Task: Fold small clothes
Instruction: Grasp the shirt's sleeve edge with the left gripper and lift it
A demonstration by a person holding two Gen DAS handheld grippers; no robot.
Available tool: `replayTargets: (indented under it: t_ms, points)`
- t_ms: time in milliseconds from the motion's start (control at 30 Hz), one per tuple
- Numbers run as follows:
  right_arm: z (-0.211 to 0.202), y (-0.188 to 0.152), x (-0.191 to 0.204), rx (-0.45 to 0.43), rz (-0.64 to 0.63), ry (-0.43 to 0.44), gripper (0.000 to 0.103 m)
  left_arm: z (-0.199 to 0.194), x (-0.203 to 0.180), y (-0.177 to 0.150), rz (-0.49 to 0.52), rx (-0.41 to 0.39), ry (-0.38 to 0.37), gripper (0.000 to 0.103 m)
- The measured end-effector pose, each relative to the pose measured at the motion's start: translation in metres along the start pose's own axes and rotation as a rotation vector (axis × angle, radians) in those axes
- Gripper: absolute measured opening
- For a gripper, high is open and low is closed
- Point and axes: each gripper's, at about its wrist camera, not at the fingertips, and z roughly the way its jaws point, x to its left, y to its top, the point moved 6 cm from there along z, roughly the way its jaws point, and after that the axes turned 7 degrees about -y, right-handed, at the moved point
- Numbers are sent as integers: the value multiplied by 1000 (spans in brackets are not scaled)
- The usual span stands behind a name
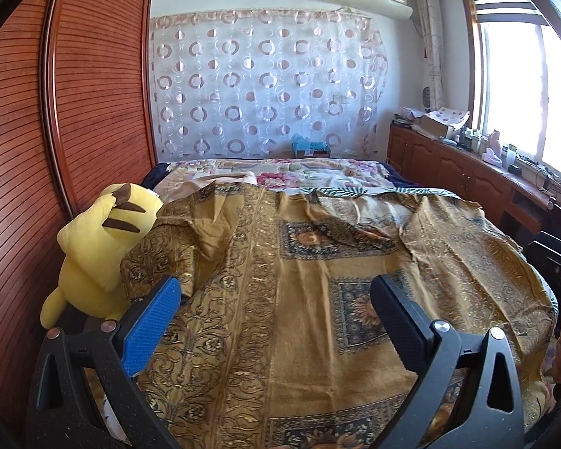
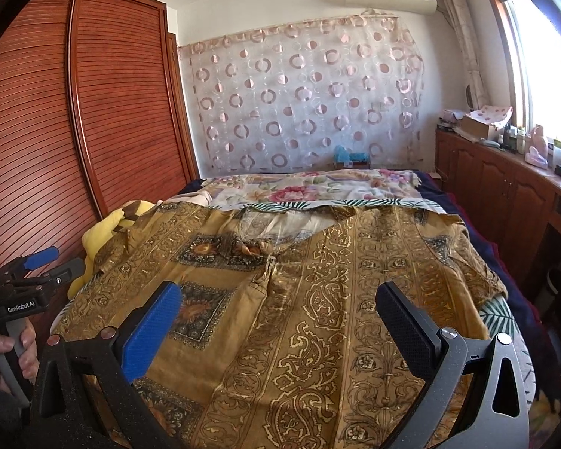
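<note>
Currently, the golden patterned garment [image 1: 318, 269] is being kept spread flat across the bed [image 2: 310, 187], beside a yellow plush toy [image 1: 101, 239]. Both the left gripper [image 1: 273, 310] and right gripper [image 2: 276, 314] are being held wide apart above it, gripping nothing.

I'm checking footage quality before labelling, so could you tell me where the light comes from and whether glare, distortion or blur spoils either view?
Left wrist view: daylight from the window blows its panes out to white; the garment is evenly lit and sharp. Right wrist view: the same window is overexposed at the right edge. Both views: fisheye bends the wardrobe and darkens the corners; no motion blur.
</note>
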Motion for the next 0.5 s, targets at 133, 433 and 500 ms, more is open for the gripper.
replayTargets:
  t_ms: [133,433,500]
  points:
    - [10,-1,4,16,-20,18,103,3,21,-3,-16,8,13,102]
    - [41,-2,10,90,-61,64,103,24,84,-12,-46,51,52,102]
    - [48,-2,11,107,-76,69,103,30,88,-13,-55,69,43,102]
